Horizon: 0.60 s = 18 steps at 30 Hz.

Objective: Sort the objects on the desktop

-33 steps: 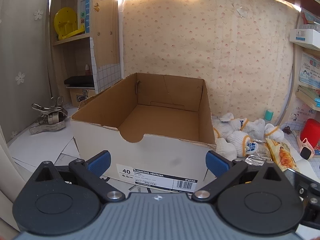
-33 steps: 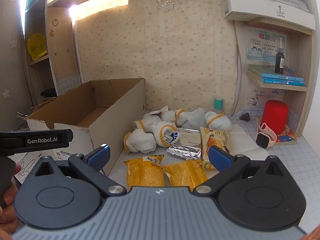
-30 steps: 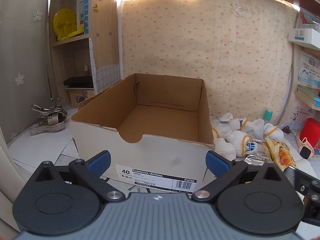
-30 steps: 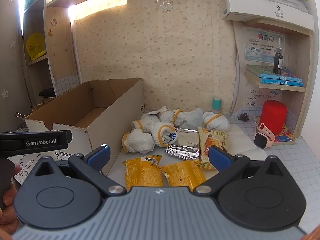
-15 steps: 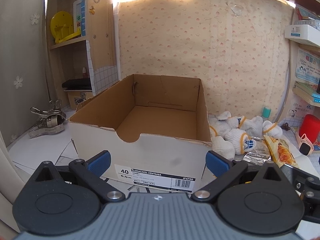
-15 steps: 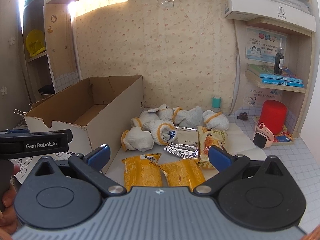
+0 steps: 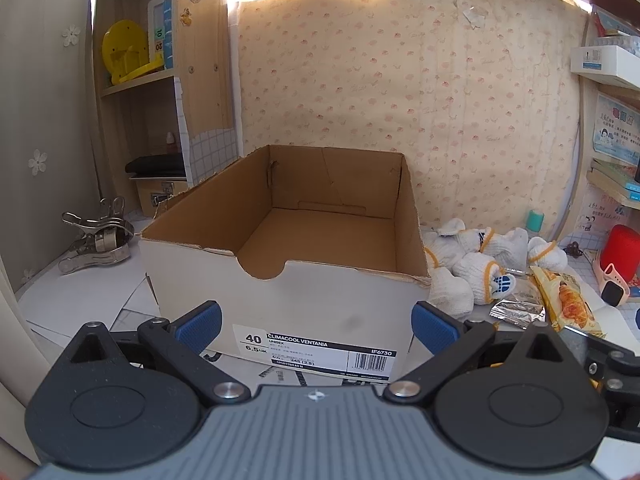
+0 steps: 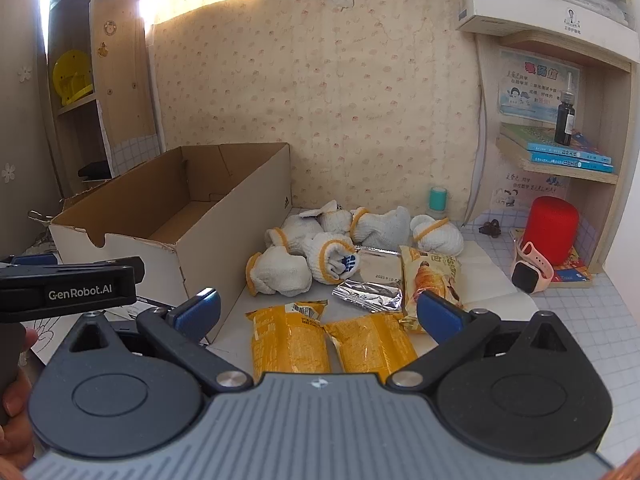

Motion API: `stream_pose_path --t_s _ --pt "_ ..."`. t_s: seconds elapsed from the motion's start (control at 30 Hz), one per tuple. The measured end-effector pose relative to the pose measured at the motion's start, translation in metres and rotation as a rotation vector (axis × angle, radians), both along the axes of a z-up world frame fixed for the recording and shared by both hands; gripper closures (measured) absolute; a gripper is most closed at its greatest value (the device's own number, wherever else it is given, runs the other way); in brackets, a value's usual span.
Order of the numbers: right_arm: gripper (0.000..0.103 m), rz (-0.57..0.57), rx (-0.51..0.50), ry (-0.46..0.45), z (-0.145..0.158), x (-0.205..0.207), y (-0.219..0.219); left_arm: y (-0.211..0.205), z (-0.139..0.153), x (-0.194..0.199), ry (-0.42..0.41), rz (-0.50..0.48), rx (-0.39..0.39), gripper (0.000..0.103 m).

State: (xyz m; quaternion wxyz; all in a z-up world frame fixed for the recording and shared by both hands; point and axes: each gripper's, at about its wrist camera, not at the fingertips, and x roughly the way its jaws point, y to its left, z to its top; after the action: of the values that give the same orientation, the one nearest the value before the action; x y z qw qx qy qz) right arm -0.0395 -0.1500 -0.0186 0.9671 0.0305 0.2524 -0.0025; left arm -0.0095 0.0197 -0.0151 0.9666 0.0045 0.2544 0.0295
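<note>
An empty cardboard shoe box [image 7: 320, 304] [image 8: 120, 248] stands on the desk's left half. My left gripper [image 7: 316, 326] is open just in front of its labelled end. Right of the box lie several rolled white socks [image 8: 280, 272] [image 7: 476, 276], a silver foil packet [image 8: 368, 294], a croissant snack bag [image 8: 430, 278] and two yellow snack bags [image 8: 288, 340] [image 8: 370, 344]. My right gripper [image 8: 318, 312] is open, held low above the yellow bags, with nothing between its fingers. The left gripper's body [image 8: 68, 284] shows at the right wrist view's left edge.
A red cylinder [image 8: 554, 228] and a pink smartwatch [image 8: 530, 270] sit by the right shelf unit, a teal bottle [image 8: 438, 198] at the wall. Metal clips [image 7: 96, 236] and loose papers [image 7: 80, 304] lie left of the box. A person's hand [image 8: 12, 408] holds the left gripper.
Both views have shifted slightly, with the scene drifting a little left and the right gripper edging closer over the snack bags. Both grippers stay open and nothing on the desk has moved.
</note>
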Motion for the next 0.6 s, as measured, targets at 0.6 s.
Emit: stream_pose_path --t_s 0.6 --pt "0.002 0.003 -0.018 0.020 -0.0022 0.0047 0.0047 0.0028 -0.0045 0.0025 0.004 0.019 0.010 0.000"
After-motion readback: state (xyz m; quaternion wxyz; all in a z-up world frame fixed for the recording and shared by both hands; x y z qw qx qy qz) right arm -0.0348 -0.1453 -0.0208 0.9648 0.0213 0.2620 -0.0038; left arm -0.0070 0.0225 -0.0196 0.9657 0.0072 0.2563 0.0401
